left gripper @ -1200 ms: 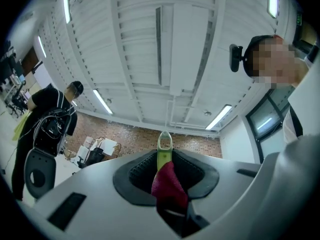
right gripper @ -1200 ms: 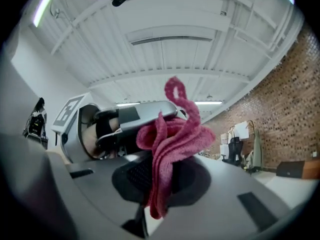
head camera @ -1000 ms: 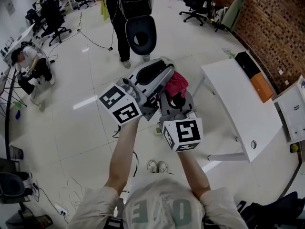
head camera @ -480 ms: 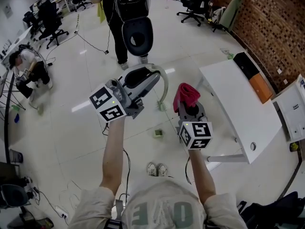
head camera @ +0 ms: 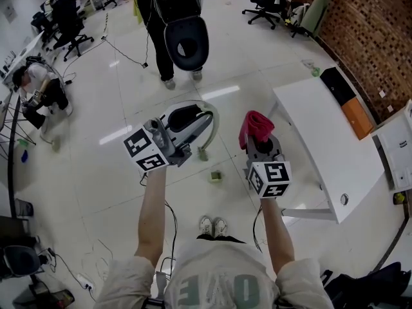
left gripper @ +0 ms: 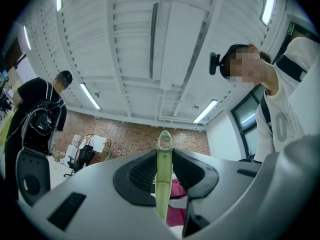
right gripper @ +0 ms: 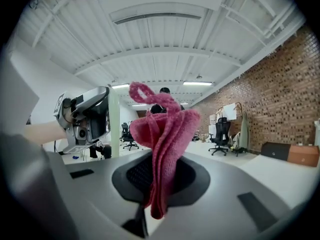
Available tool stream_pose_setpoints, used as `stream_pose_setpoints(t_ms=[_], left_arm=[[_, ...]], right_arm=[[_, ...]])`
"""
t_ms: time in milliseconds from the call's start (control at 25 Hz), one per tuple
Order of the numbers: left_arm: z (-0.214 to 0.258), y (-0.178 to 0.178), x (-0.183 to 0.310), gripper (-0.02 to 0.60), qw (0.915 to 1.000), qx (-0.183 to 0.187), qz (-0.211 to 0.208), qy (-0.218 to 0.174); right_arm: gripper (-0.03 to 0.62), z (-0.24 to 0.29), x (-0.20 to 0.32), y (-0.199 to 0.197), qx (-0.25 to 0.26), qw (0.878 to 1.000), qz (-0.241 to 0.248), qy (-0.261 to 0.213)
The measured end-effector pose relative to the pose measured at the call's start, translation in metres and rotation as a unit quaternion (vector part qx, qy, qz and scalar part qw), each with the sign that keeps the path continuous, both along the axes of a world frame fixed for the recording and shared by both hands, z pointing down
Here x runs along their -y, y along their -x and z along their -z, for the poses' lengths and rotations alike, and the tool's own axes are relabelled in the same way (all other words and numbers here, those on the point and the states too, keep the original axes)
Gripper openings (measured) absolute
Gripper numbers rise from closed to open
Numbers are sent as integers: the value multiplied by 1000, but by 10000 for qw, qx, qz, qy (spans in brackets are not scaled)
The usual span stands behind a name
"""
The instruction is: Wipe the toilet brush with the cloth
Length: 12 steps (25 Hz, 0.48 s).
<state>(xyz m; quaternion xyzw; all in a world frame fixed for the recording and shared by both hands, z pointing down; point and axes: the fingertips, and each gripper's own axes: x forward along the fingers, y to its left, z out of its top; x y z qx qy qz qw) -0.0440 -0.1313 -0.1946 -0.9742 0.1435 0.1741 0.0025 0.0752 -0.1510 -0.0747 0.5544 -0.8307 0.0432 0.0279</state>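
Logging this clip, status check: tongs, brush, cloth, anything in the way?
Left tongs shut on toilet brush. Right tongs shut on cloth. Brush and cloth apart, nothing between.

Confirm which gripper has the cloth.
The right gripper: the pink cloth is pinched between its jaws. The left gripper clamps the pale green toilet brush instead.

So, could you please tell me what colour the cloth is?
The cloth is pinkish red; the right gripper view shows it best.

The cloth (head camera: 255,123) has drawn away from the toilet brush (head camera: 203,152) and now sits well apart.
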Motion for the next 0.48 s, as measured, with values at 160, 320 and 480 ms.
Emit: stream_pose_setpoints(t_ms=[160, 320, 480], left_arm=[[-9, -1, 3, 103, 9999, -137, 19, -30], [-40, -11, 1, 103, 9995, -101, -125, -266], [-132, -22, 4, 103, 9982, -166, -359, -440]], right_arm=[[32, -17, 4, -8, 69, 9998, -4, 160], [31, -51, 10, -18, 74, 9999, 137, 70], [31, -137, 26, -33, -11, 9998, 127, -146]])
